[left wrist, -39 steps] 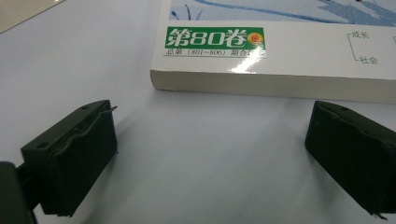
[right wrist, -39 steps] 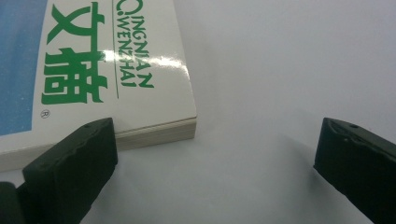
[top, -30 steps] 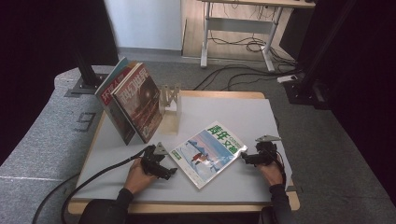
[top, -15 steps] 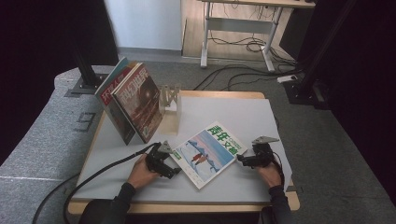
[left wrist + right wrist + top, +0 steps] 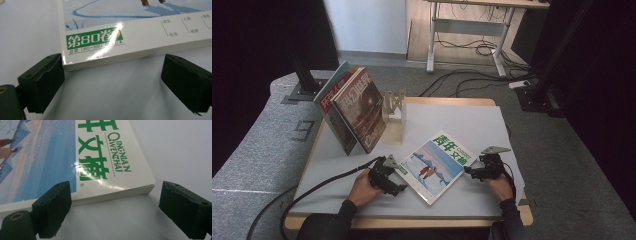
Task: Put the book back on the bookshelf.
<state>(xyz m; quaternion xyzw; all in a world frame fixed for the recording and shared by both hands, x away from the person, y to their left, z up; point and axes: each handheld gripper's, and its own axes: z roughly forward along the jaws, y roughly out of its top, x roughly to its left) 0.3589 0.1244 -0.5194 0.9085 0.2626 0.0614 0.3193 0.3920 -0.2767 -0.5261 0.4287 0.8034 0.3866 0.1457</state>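
Note:
A magazine (image 5: pixel 437 165) with a blue snowy cover and green characters lies flat and askew on the white table top (image 5: pixel 462 120). My left gripper (image 5: pixel 400 184) sits low at its near left corner, open. In the left gripper view the magazine's corner (image 5: pixel 140 30) lies just ahead of the gap between the jaws of the left gripper (image 5: pixel 112 80). My right gripper (image 5: pixel 468 173) is at the magazine's right corner, open. Its jaws have just been closing a little. In the right gripper view the magazine's title corner (image 5: pixel 50 157) lies ahead of the right gripper (image 5: pixel 113 207), and the pads do not press on it.
Three books (image 5: pixel 357 107) lean upright at the table's back left, next to a wooden rack (image 5: pixel 394 107). Cables (image 5: pixel 472 50) run over the floor beyond, under a desk frame (image 5: pixel 432 35). A black cable (image 5: pixel 322 182) trails from the left gripper off the table's left edge.
Both hands have edged slightly inward toward the magazine's corners. The magazine has not moved.

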